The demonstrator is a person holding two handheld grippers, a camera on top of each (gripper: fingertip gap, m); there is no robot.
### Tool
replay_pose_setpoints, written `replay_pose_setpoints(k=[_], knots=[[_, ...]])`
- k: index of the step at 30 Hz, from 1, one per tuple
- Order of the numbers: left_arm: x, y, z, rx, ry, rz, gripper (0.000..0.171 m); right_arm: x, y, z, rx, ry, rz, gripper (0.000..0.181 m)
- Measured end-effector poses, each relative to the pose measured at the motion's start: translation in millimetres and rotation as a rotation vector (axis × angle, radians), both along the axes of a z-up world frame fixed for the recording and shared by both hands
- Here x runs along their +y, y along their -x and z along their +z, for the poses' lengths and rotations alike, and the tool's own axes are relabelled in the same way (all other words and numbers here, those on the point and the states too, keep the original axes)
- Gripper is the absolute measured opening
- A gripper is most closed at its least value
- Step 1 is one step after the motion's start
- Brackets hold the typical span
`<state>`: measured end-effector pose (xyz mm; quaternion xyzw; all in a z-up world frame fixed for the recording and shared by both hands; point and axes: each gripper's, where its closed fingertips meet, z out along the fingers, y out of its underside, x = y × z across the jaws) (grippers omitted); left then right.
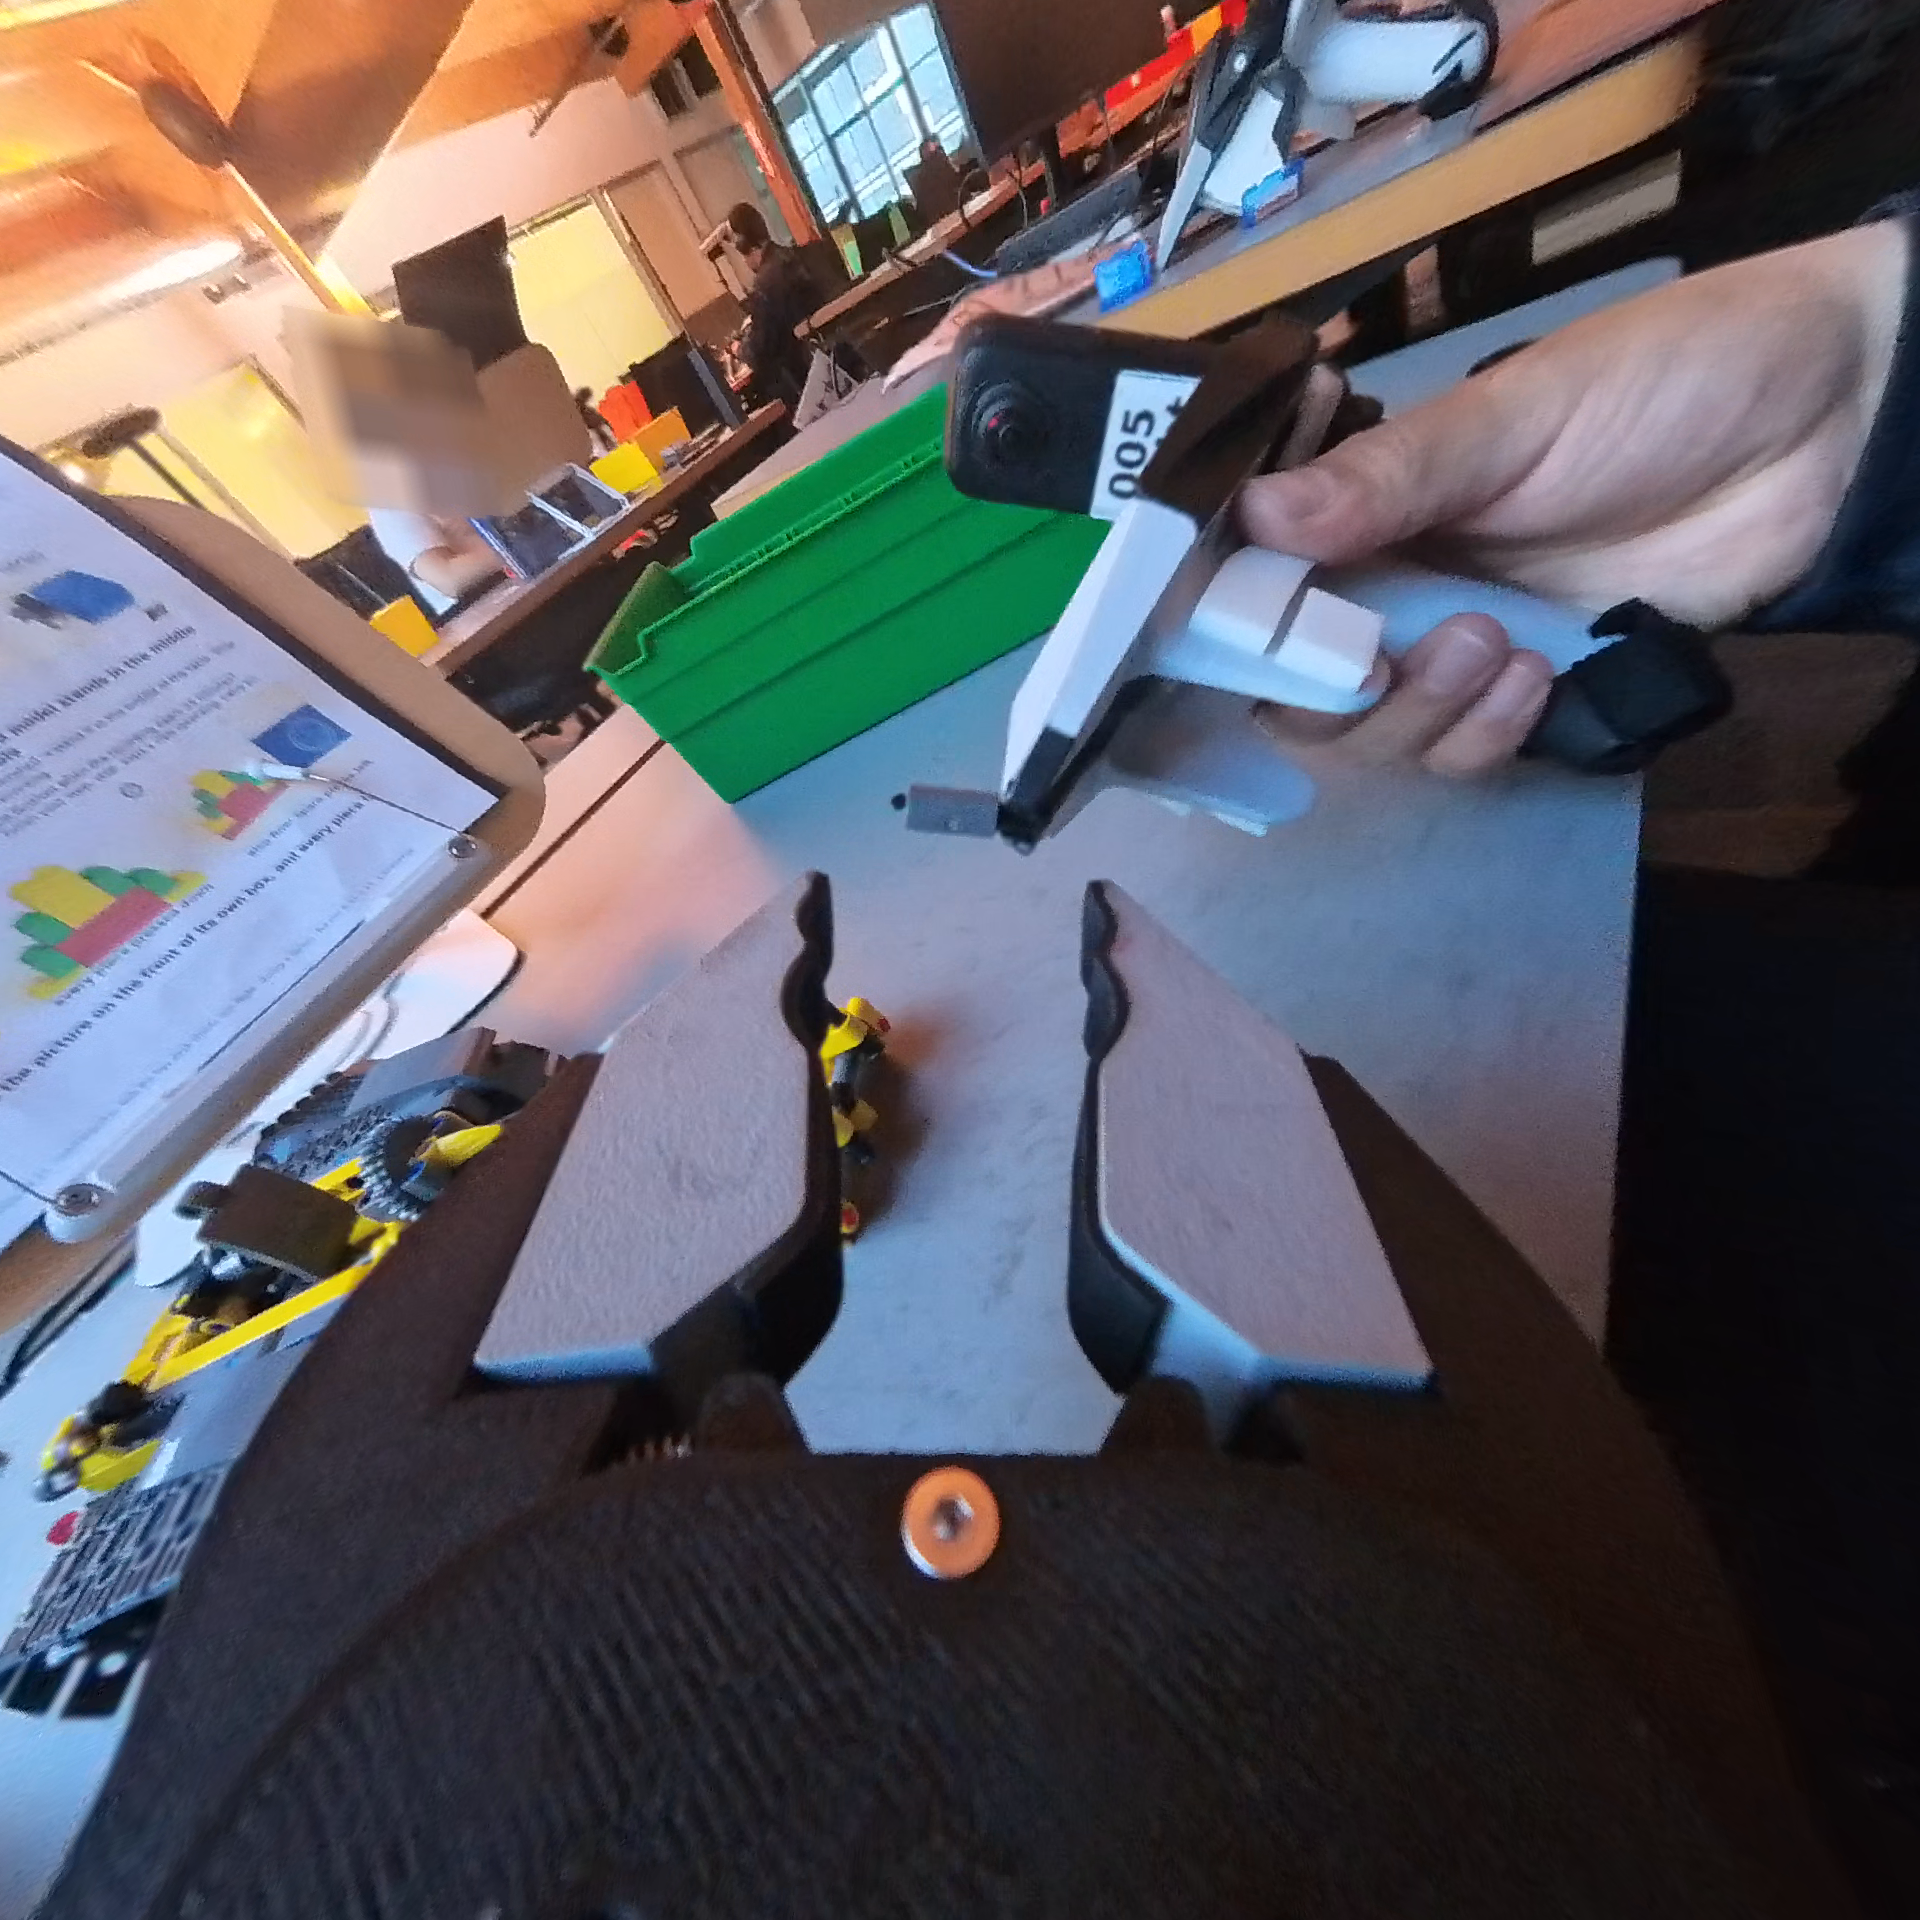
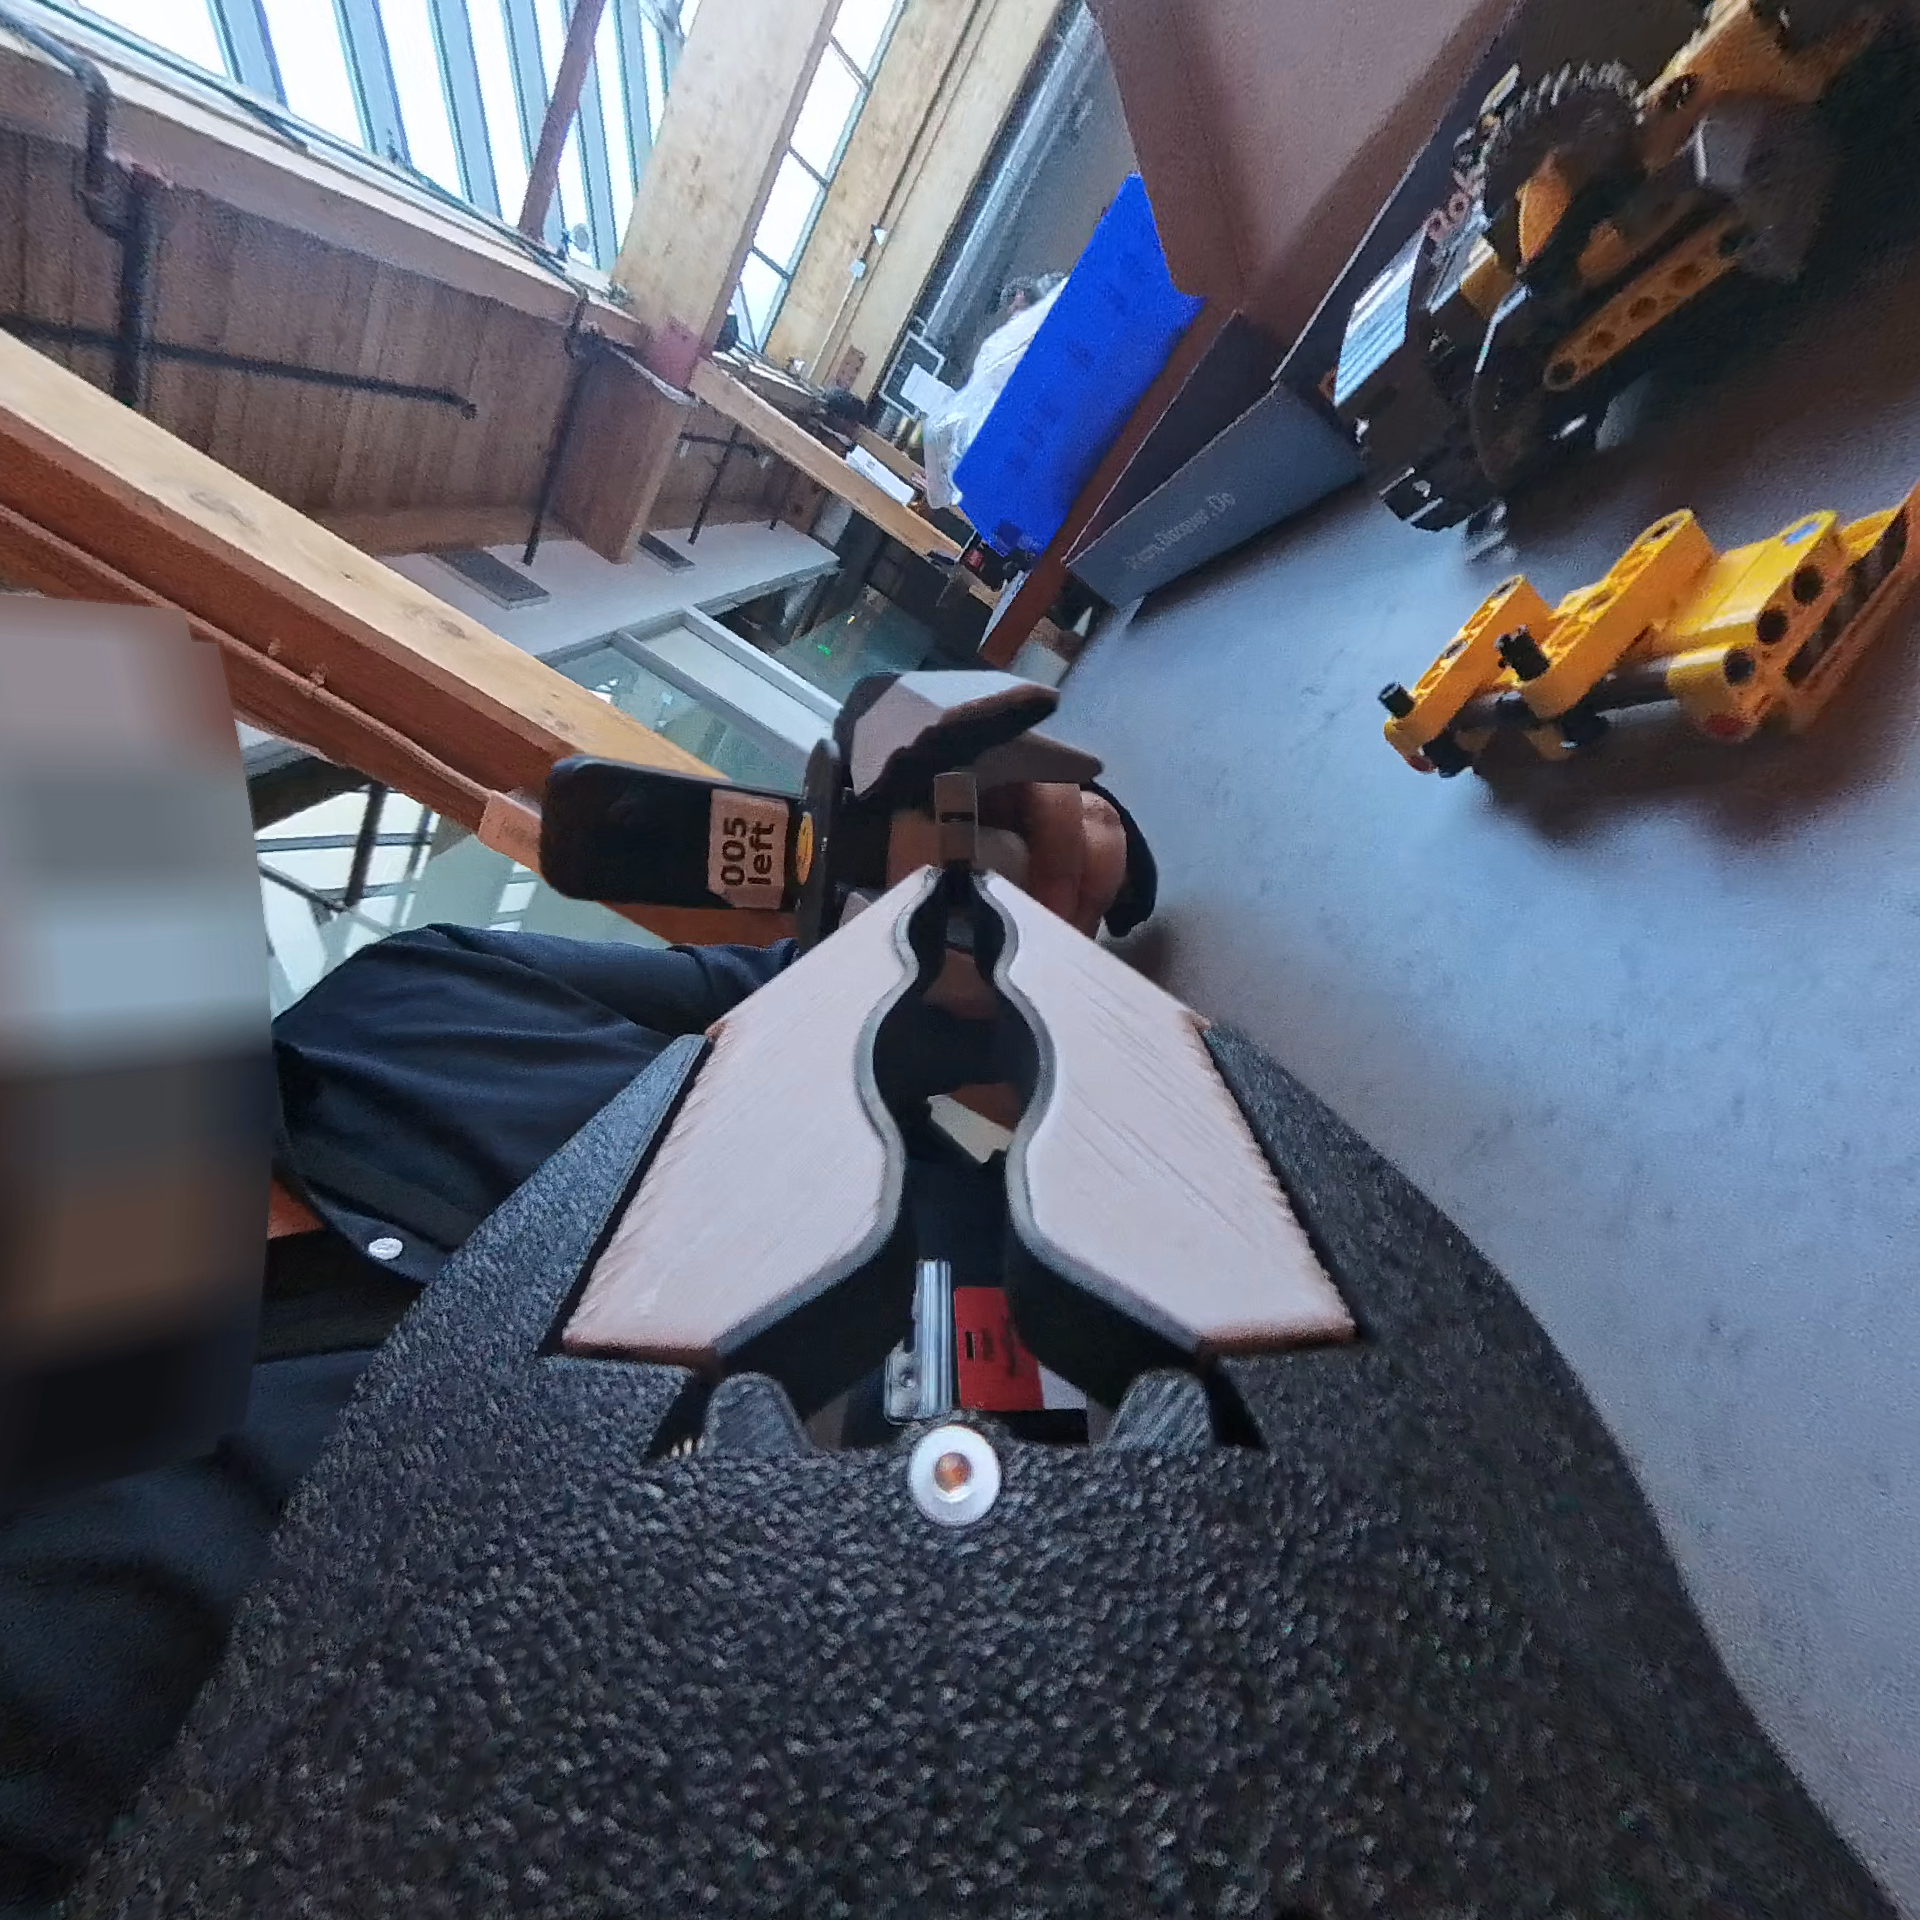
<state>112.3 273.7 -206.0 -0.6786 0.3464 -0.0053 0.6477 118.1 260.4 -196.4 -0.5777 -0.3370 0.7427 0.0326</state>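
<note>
My left gripper is open and empty, low over the grey table. A small yellow and black brick assembly lies on the table just inside its left finger. My right gripper, held in a hand, is shut on a small grey piece a little above the table, ahead of the left gripper. In the right wrist view the right gripper pinches the grey piece at its tips and faces the left gripper. The yellow assembly lies to the right.
A larger yellow and black geared model stands at the left, also in the right wrist view. A printed picture sheet on a board leans behind it. A green bin sits at the table's far side. People sit at desks beyond.
</note>
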Motion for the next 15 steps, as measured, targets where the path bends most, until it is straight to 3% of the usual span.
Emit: replay_pose_setpoints(k=[10, 15], knots=[[-4, -7, -7, 0.066, -0.009, -0.029, 0.027, -15, 8, -10, -0.027, 0.007, 0.058, 0.002], [-6, -14, -14, 0.094, 0.013, -0.07, 0.024, -17, 2, -15, -0.066, -0.054, 0.09, 0.014]])
